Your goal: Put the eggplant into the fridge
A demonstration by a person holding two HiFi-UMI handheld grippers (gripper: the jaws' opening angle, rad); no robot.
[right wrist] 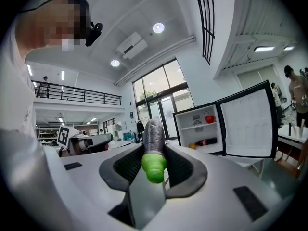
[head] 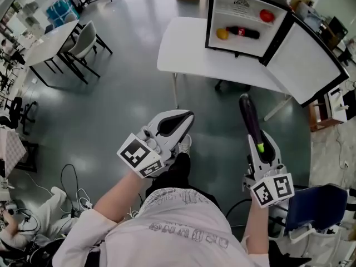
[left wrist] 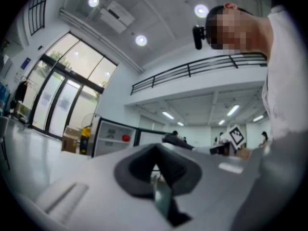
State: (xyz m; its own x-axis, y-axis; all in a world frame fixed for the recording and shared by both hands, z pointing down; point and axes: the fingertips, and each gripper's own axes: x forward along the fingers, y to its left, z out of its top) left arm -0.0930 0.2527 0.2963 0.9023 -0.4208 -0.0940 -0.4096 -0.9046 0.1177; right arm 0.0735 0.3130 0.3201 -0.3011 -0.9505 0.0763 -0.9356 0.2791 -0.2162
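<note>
A long dark purple eggplant (head: pixel 249 115) with a green stem end sticks forward out of my right gripper (head: pixel 260 143), which is shut on it. In the right gripper view the eggplant (right wrist: pixel 154 136) stands between the pads of that gripper (right wrist: pixel 154 153). The small white fridge (head: pixel 210 15) sits on a white table (head: pixel 189 49) ahead, its door (head: pixel 308 60) swung open to the right. The same fridge (right wrist: pixel 197 129) shows open in the right gripper view. My left gripper (head: pixel 188 117) is held level beside the right one, shut, with nothing in it (left wrist: pixel 155 150).
Inside the fridge lie a dark bottle (head: pixel 242 32), a yellow item (head: pixel 222 34) and a red one (head: pixel 267 15). A grey chair (head: pixel 83 38) and tables stand far left. Cables (head: pixel 72 188) lie on the floor at lower left. A blue chair (head: pixel 317 204) is at my right.
</note>
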